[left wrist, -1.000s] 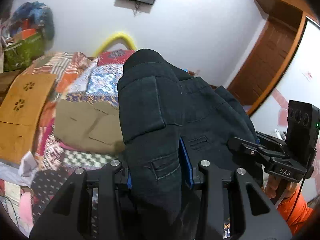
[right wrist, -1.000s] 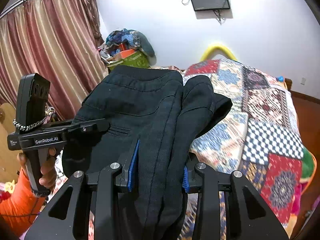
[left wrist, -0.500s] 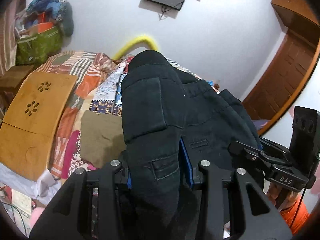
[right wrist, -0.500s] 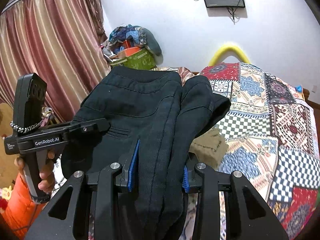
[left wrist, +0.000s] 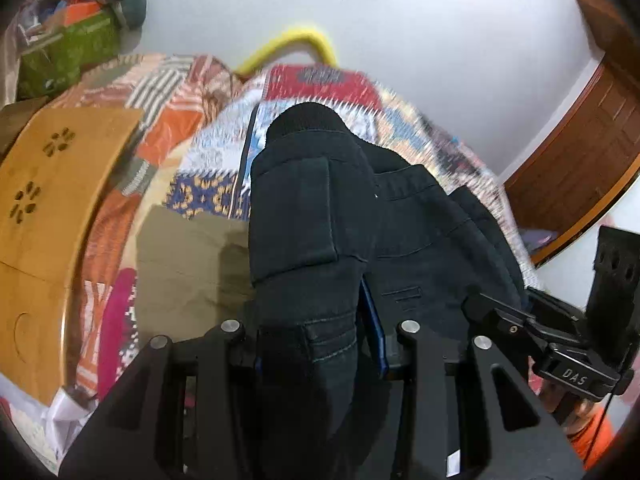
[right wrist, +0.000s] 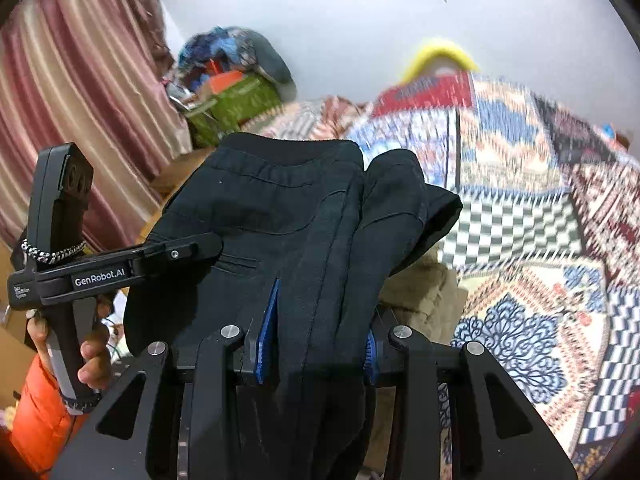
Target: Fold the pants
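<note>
Dark navy pants (left wrist: 312, 216) hang folded over both grippers, held above a patchwork-quilted bed (left wrist: 208, 196). My left gripper (left wrist: 316, 344) is shut on a thick bunch of the fabric with a back pocket showing. In the right wrist view my right gripper (right wrist: 316, 344) is shut on another bunch of the same pants (right wrist: 280, 216), near the waistband. Each gripper appears in the other's view: the right one (left wrist: 560, 360) at the right edge, the left one (right wrist: 80, 272) at the left, gripped by a hand (right wrist: 92, 360). The fingertips are buried in cloth.
An olive-brown folded garment (left wrist: 188, 256) lies on the quilt (right wrist: 520, 280) below the pants. A wooden lap tray (left wrist: 48, 208) sits at the bed's left. A green bag with piled clothes (right wrist: 240, 96) stands by the curtain (right wrist: 80, 100). A wooden door (left wrist: 580, 152) is at right.
Both grippers have carried the pants forward and down over the bed. The quilt and the olive garment now fill more of both views. The grips are unchanged.
</note>
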A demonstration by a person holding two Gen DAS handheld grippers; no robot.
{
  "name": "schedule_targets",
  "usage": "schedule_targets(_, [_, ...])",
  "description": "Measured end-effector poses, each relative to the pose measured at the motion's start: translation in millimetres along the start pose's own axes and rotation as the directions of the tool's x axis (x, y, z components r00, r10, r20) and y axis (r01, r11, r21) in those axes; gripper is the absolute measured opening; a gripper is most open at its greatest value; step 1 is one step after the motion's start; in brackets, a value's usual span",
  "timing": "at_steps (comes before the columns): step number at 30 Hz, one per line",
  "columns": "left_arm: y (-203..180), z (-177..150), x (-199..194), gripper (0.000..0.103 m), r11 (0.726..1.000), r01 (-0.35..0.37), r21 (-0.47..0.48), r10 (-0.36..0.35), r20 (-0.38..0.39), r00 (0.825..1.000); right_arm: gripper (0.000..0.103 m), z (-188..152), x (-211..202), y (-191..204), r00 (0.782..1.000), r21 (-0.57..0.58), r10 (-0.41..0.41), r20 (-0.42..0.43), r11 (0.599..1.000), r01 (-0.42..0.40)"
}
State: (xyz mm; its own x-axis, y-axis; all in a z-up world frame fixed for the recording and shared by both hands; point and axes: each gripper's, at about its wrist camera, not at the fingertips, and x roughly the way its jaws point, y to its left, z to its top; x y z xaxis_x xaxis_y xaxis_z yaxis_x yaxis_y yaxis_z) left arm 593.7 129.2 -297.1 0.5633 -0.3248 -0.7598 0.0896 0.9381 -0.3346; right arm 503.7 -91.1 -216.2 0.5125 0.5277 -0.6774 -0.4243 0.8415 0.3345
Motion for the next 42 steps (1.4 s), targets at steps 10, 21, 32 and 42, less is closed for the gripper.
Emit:
schedule_targets(10, [26.4, -11.1, 54.1, 0.049, 0.999, -0.02, -0.032, 0.018, -0.056, 0.998, 0.037, -18.3, 38.4, -18.6, 0.997, 0.031, -0.018, -0.076, 0.999, 0.021])
schedule_targets(21, [17.8, -13.5, 13.1, 0.052, 0.991, -0.127, -0.045, 0.127, -0.002, 0.992, 0.043, -12.2, -13.2, -26.3, 0.998, 0.064, -0.024, -0.051, 0.998, 0.028])
schedule_targets(32, [-46.9, -24.8, -132.6, 0.052, 0.981, -0.196, 0.009, 0.189, 0.229, 0.955, 0.043, -9.6, -166.3, 12.1, 0.986, -0.004, -0.036, 0.165, 0.999, 0.037])
schedule_targets(42, [-163.1, -89.4, -294.7, 0.052, 0.958, -0.259, 0.122, 0.168, 0.493, 0.854, 0.043, -44.8, -329.3, 105.5, 0.918, -0.17, 0.026, 0.395, 0.984, 0.045])
